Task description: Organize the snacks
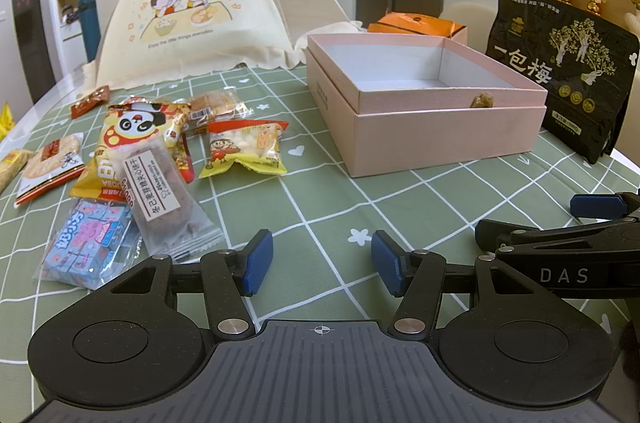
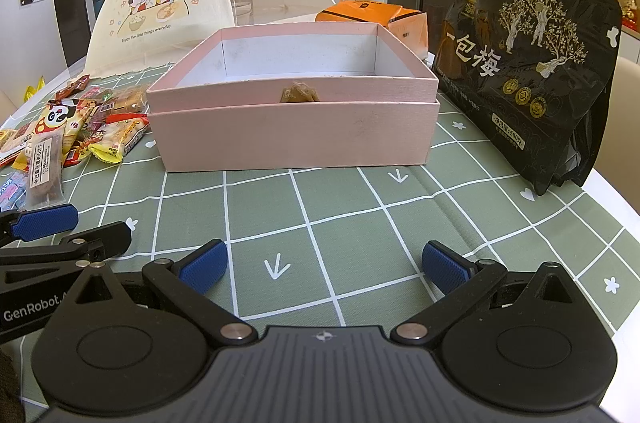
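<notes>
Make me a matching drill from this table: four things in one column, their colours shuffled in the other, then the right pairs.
Things:
1. open box
2. big plum bag
3. tablecloth
4. gripper pads

Colours:
A. black with gold trees
B. blue
C. pink
D. green with white grid lines

Pairs: 1-C, 2-A, 3-D, 4-B
</notes>
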Tool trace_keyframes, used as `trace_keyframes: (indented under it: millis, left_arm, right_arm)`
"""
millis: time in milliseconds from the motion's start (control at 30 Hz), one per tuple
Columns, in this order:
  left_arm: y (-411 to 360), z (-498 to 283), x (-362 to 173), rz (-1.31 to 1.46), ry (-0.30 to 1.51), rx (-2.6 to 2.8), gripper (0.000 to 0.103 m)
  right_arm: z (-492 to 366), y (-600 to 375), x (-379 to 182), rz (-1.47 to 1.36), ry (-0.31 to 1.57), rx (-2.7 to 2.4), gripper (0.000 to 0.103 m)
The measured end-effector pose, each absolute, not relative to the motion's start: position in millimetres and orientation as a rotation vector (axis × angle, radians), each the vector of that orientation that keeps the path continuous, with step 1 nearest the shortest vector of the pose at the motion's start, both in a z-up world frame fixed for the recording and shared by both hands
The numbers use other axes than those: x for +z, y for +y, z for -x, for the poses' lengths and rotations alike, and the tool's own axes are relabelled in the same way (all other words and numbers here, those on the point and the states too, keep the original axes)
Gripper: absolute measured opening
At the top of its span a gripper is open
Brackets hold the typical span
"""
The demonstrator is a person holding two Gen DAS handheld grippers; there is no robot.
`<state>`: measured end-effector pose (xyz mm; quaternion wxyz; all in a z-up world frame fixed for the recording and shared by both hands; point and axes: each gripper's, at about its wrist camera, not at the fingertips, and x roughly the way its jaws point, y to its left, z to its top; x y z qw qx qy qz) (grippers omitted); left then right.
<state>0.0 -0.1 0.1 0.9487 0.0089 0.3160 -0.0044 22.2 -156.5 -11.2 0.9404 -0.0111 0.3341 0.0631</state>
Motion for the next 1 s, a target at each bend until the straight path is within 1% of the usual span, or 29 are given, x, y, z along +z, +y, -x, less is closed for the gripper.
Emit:
trace_keyframes:
  millis: [1000]
  left_arm:
    - [-1.4,2.2,1.2,-0.018,0.643,-0.009,0.062]
  right_arm:
    - [-22.3,-156.3,-11.3,0.023,0.681,0.129,0.103]
